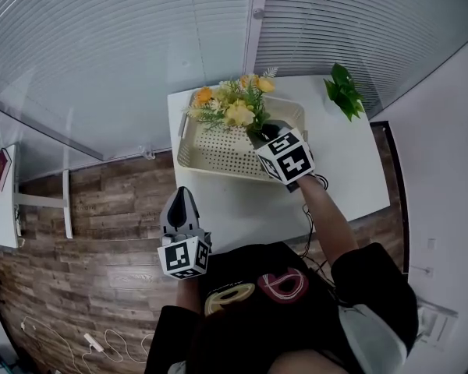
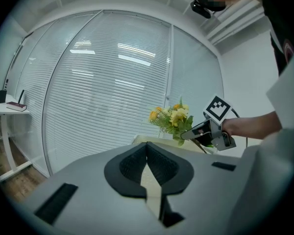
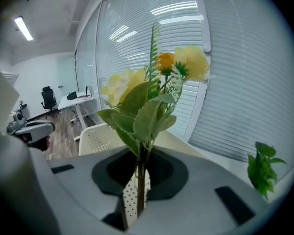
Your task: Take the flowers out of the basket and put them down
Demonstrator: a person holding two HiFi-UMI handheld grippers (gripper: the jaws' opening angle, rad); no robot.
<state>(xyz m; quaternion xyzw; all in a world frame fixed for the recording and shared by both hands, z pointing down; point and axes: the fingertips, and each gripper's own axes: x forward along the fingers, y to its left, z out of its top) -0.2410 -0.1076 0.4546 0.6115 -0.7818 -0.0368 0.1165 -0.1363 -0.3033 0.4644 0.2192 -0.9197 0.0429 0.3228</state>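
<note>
We're in an office, folks: glass partitions (image 1: 125, 45) lined with slatted blinds all around, white desks (image 3: 76, 101) on wood-look flooring (image 1: 101, 201), a black swivel chair (image 3: 48, 98) parked at one of them, strip lights (image 3: 23, 28) overhead, a white power strip (image 1: 93, 342) on the floor.

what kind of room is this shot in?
Probably an office: glass partition walls behind slatted blinds, and a white desk with a black swivel chair across the wood floor.
</note>
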